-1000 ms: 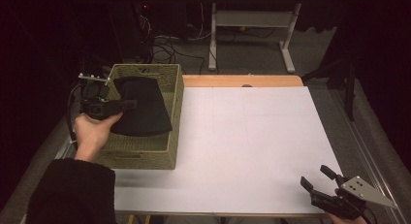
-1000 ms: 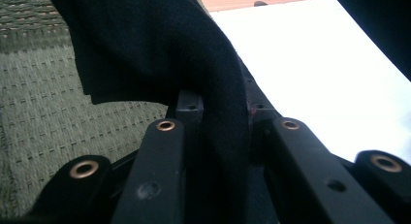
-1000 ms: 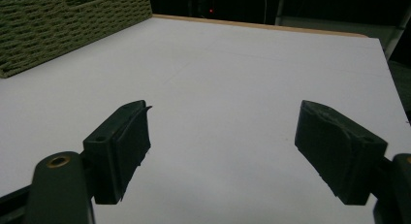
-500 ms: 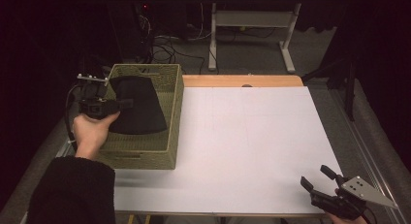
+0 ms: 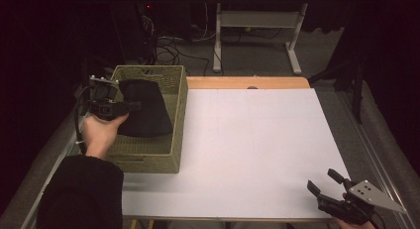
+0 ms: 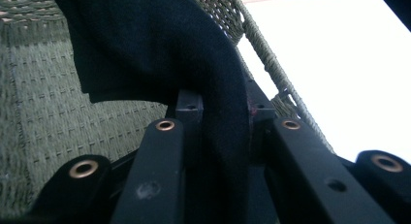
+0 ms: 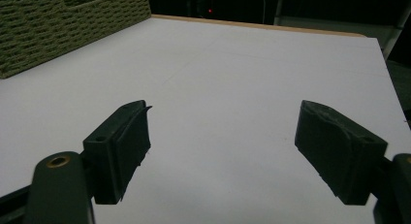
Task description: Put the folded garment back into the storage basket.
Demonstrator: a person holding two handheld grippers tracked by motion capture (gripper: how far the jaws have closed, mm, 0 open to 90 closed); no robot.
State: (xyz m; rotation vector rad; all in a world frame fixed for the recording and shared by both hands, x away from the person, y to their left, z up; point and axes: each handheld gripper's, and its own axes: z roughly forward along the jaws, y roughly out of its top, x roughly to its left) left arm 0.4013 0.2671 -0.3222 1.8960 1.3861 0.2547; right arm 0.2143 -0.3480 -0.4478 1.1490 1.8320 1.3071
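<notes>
Basket (image 5: 148,157) holds black cloth (image 5: 146,107), left gripper (image 5: 130,106) jaws clamped on it; right gripper (image 5: 326,183) jaws apart, w/ nothing between.

Left tool (image 5: 130,106) apparently clamped tight; right tool (image 5: 327,185) wide open.

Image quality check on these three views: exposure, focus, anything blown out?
High view: dim, room black, only the white tabletop bright. Left gripper view: tabletop blown out, black cloth a detail-less mass over the woven basket. Right gripper view: jaws close and soft, even light, no glare.
</notes>
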